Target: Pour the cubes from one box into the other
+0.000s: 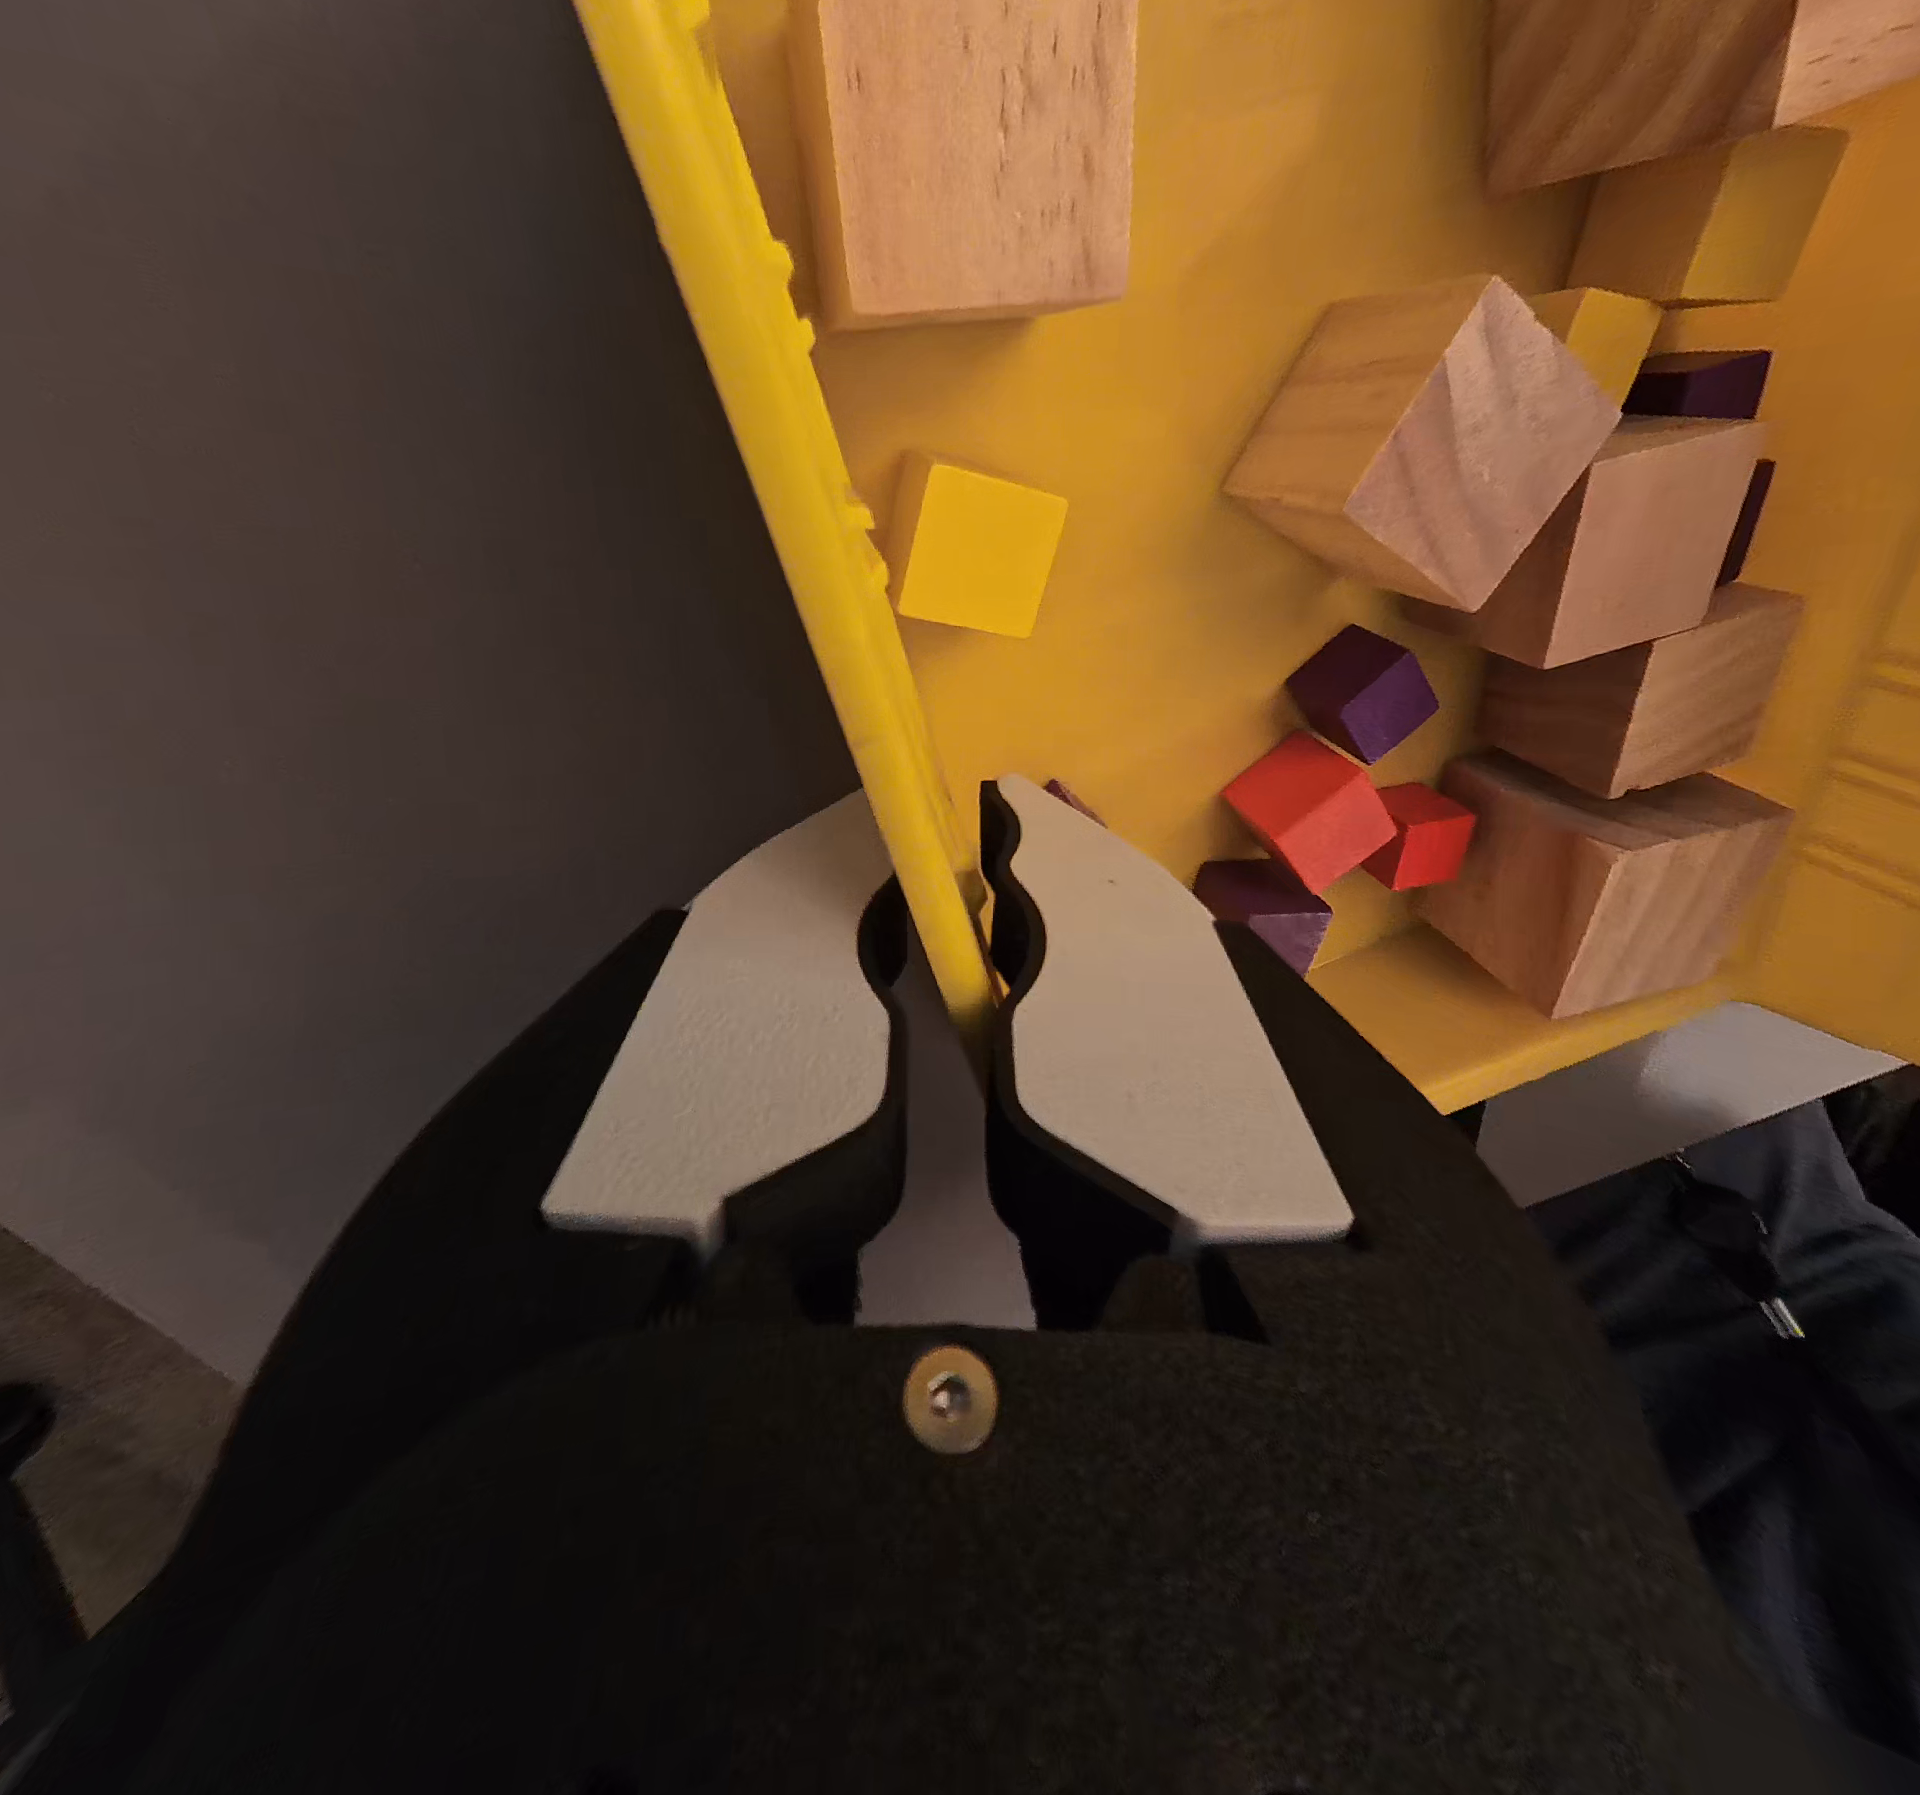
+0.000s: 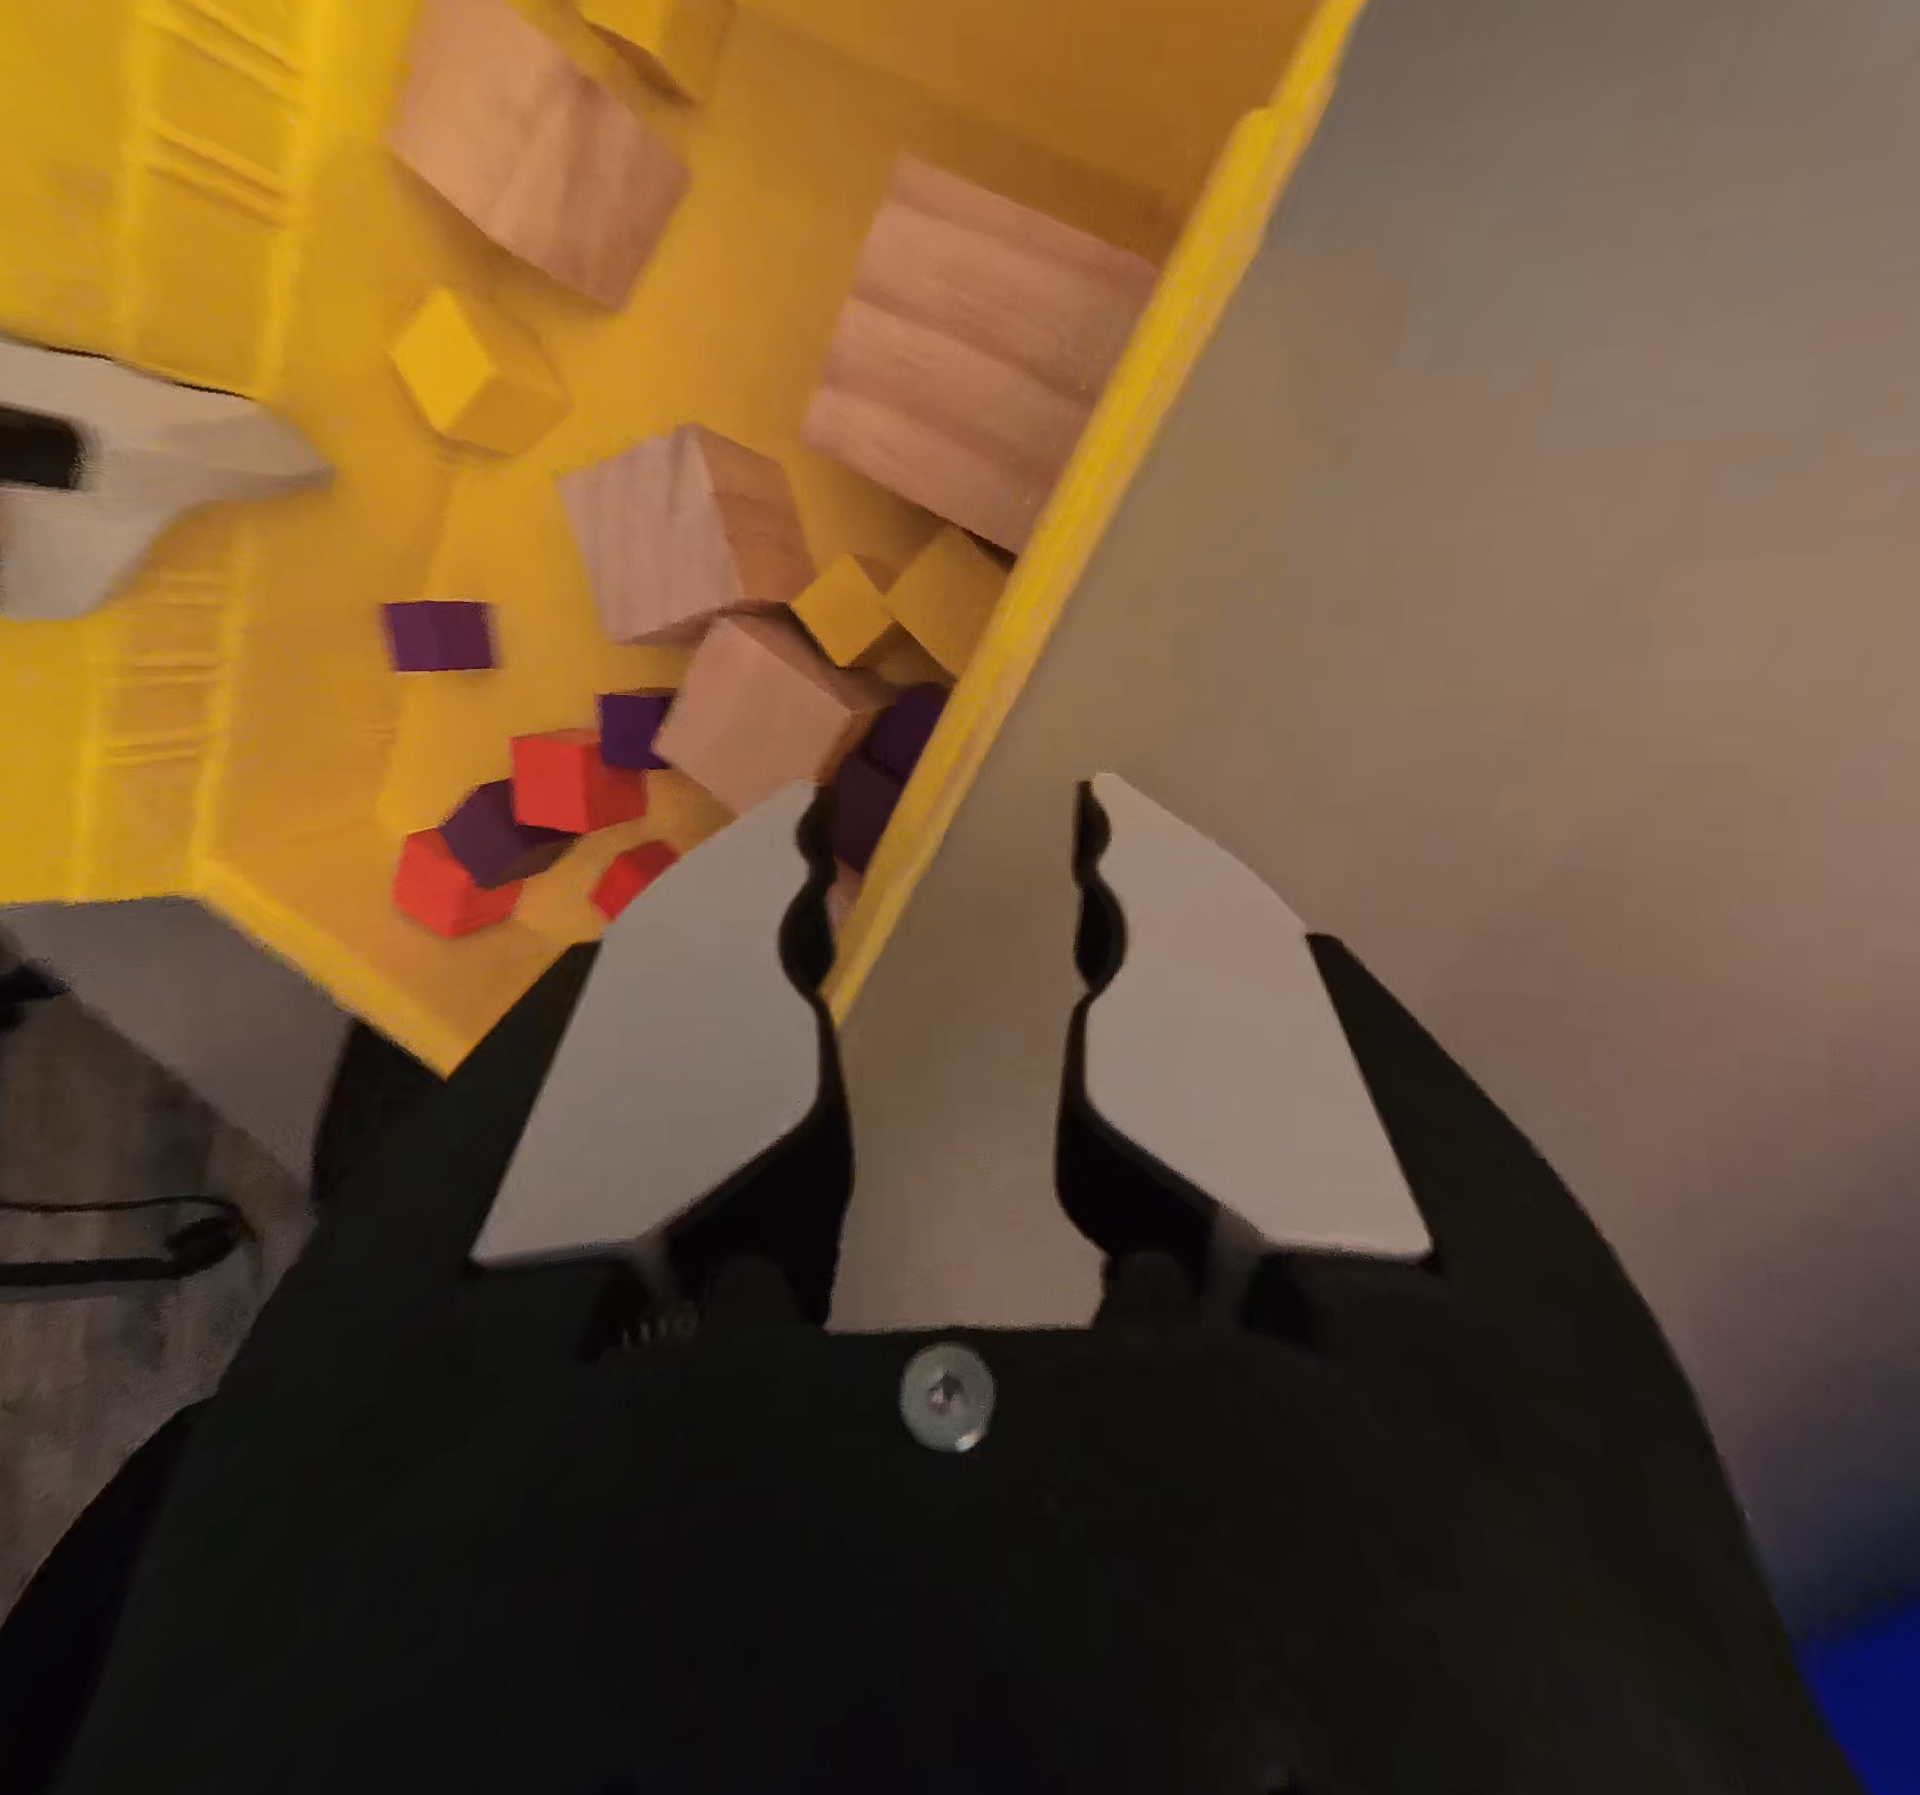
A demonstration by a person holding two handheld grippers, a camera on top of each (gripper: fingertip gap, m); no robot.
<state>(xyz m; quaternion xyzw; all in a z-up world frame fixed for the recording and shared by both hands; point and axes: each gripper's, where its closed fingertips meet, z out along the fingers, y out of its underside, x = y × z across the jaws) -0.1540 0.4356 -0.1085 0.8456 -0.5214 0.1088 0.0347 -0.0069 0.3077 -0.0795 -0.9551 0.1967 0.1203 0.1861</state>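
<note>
The yellow box [image 1: 1195, 540] fills both wrist views. It appears tipped steeply, with its contents heaped toward one lower corner, so the pour looks under way but not finished. No cube can be seen leaving the rim, and the second box is not in view in either picture, so how much has already gone across cannot be told.

The left claw [image 1: 982, 872] is nearly closed, pinching one thin side wall of the yellow box between its fingers. The right claw [image 2: 951, 831] is at the opposite wall [image 2: 1091, 519]: its jaws stand part open, one finger inside the box and the wall's edge just beside it, but the outer finger is clear of the wall, so this looks like a loose or releasing hold, not a firm pinch.

Inside, the large plain wooden blocks [image 1: 1621, 685] are stacked against the lower side; one more wooden block [image 1: 977, 104] sits apart higher up. Then come the small cubes: a yellow cube [image 1: 977, 550] alone near the gripped wall, red cubes [image 1: 1314, 810] and purple cubes [image 1: 1361, 691] bunched in the corner.

Judging by this, every visible block is left to tip out. The big blocks seem wedged together and may jam or drop all at once. Behind is a plain grey wall [image 1: 312, 395]; dark clothing [image 1: 1714, 1330] shows below the box.
</note>
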